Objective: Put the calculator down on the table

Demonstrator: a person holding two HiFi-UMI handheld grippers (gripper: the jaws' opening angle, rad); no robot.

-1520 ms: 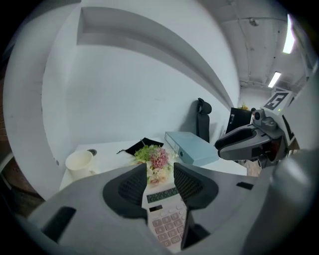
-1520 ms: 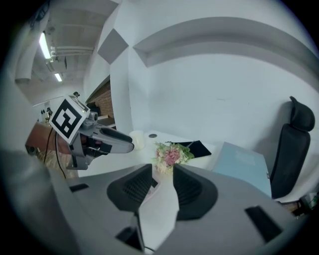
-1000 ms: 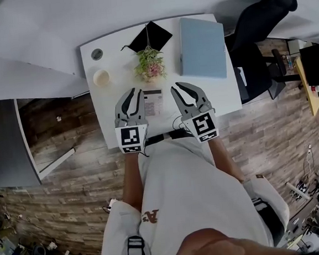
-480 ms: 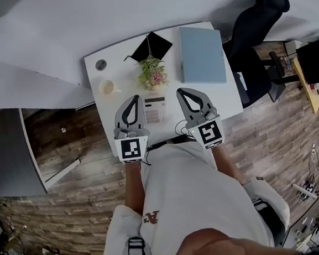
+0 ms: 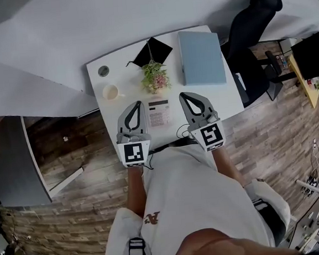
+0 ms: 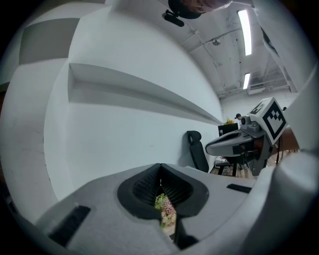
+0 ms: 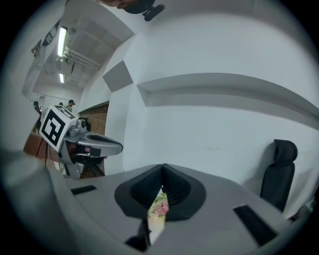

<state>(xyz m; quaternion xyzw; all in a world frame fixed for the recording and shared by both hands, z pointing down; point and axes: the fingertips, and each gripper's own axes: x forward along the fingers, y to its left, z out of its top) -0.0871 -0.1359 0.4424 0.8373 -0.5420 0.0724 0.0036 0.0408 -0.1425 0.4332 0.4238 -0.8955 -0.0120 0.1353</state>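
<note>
- The left gripper [image 5: 137, 104] is keeping its two jaws fully together, and nothing is sitting between them; in the left gripper view the dark pads [image 6: 149, 187] are meeting at the tip, and only a thin slit is showing below.
- The right gripper [image 5: 183, 96] is in the same condition: its jaws are pressing on each other and are holding nothing.
- Both grippers are hanging above the near edge of the table [image 5: 226, 96], one at each side of the calculator [image 5: 158, 112], and they are not touching it.
- The calculator is lying flat on the white table, between the two grippers and just in front of the small flowering plant [image 5: 155, 77].
- One second ago both pairs of jaws were standing apart beside the calculator; since then they have closed on empty air, while the calculator is staying in the same place.
- Further out on the table, a cup [image 5: 111, 92] is standing left of the plant, a black square object [image 5: 152, 51] is lying behind it, and a light blue folder [image 5: 200, 56] is lying at the right.
- A black office chair [image 5: 251, 38] is standing beyond the right end of the table.
</note>
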